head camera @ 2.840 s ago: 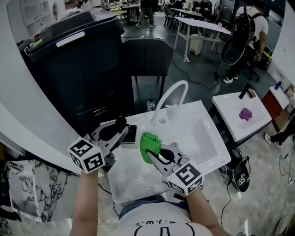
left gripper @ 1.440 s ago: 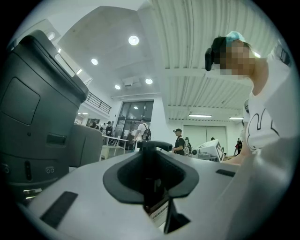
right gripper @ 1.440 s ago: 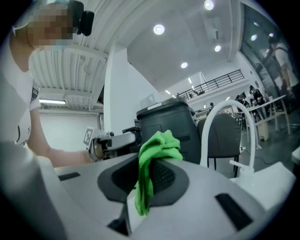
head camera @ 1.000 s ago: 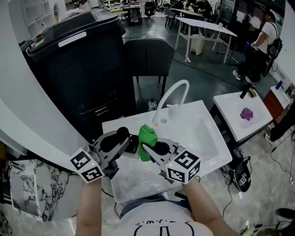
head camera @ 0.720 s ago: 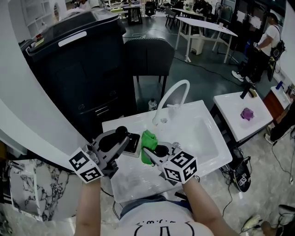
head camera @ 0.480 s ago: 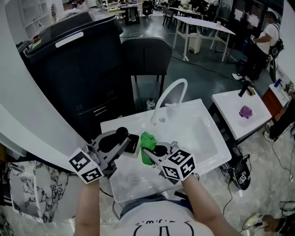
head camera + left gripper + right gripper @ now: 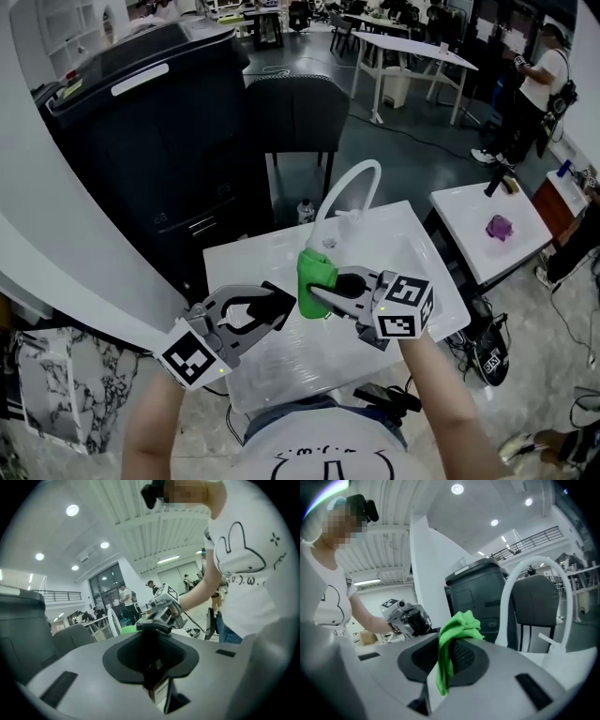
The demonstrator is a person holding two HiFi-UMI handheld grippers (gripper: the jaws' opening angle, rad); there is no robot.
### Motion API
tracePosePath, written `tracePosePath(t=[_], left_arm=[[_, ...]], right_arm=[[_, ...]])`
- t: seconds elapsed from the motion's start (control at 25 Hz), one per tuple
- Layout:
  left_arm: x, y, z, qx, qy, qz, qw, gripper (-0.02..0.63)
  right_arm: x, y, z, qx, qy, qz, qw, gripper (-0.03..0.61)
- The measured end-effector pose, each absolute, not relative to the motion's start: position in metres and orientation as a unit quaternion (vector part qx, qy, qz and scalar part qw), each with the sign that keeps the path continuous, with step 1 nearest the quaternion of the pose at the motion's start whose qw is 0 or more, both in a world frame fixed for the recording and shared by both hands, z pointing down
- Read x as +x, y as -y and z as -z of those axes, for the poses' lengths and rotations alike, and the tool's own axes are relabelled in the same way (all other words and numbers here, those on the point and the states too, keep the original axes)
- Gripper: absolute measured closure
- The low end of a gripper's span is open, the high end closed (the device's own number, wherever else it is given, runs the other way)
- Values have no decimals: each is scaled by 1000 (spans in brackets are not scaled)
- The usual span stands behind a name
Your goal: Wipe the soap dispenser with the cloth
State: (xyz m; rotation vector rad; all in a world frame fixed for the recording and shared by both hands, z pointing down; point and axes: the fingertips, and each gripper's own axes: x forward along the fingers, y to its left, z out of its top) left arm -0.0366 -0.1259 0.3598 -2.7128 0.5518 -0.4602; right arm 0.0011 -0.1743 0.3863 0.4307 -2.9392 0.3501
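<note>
In the head view my left gripper [image 7: 272,309] is shut on the dark soap dispenser [image 7: 278,302], held tilted above the sink's near left corner. Just to its right, my right gripper [image 7: 323,293] is shut on the bunched green cloth [image 7: 315,279], which hangs beside the dispenser; whether they touch I cannot tell. In the left gripper view the dispenser [image 7: 153,660] fills the gap between the jaws, its label low, with the cloth [image 7: 127,628] and the right gripper [image 7: 164,609] beyond. In the right gripper view the cloth [image 7: 449,653] drapes out of the jaws, and the left gripper [image 7: 407,617] is behind it.
The white sink [image 7: 412,248] lies under both grippers, with its curved white faucet [image 7: 342,187] at the back edge. A black bin [image 7: 150,122] and a dark chair [image 7: 295,117] stand behind. A small white table [image 7: 478,211] holding a purple object is at the right.
My left gripper has rolled onto its side and drawn the dispenser nearer and lower. My right gripper has carried the cloth right and farther back, up beside the dispenser.
</note>
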Motion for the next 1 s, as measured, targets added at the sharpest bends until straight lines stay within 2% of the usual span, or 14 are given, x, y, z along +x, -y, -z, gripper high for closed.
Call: tracePosePath(t=[0.16, 0.28, 0.48, 0.72, 1.0], left_arm=[[-27, 104, -364, -923, -175, 193, 283, 522], [-25, 97, -367, -905, -170, 210, 329, 520], [-23, 95, -368, -887, -158, 232, 366, 520], [-22, 92, -379, -864, -130, 262, 410, 518], [-26, 94, -384, -855, -128, 274, 422, 517]], right_arm=[[-5, 162, -378, 57, 987, -132, 64, 529], [-11, 153, -380, 0, 986, -147, 73, 529], [-22, 156, -390, -46, 977, -190, 81, 529], [-45, 183, -414, -24, 969, -223, 107, 529], [-58, 201, -432, 10, 964, -240, 117, 529]])
